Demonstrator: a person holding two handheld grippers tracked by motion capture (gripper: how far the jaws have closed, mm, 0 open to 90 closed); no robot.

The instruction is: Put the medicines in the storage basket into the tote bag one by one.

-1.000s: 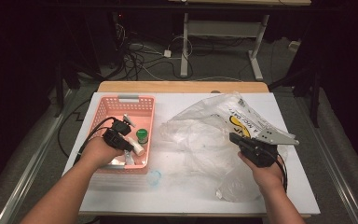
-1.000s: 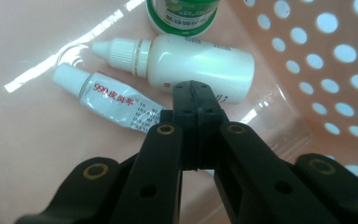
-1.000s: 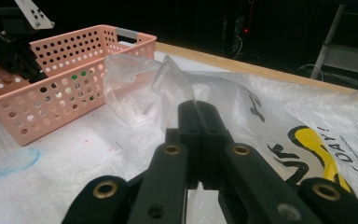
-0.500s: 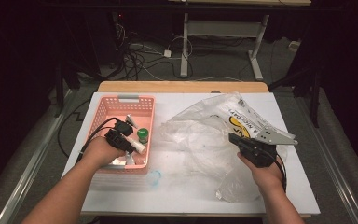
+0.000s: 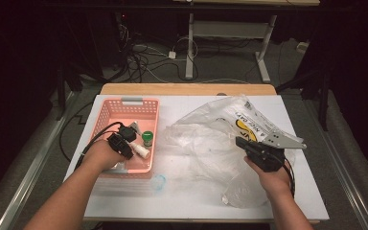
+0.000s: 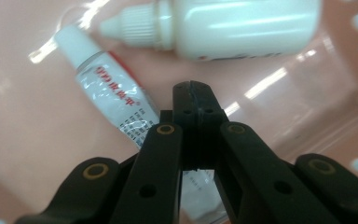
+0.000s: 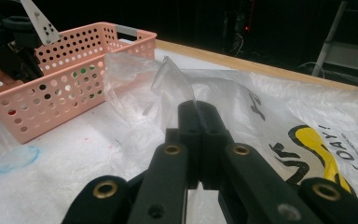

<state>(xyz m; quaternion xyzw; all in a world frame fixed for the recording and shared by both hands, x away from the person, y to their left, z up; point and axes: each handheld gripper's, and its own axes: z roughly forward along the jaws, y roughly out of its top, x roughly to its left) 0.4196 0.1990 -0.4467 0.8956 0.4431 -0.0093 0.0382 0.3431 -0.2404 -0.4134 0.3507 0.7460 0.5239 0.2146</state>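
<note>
Clearly, the jaws of the left gripper are seen pressed together with nothing between them, poised inside the pink basket. Just beside these jaws, partly under them, a small tube with red and black print is laid flat on the basket floor. Beyond the jaw tips a white dropper bottle is found lying on its side, its ribbed cap pointed toward the tube's nozzle. A green-capped bottle is stood farther off in the basket. The jaws of the right gripper are closed on a raised fold of the clear plastic bag, which is spread over the white tabletop around them.
</note>
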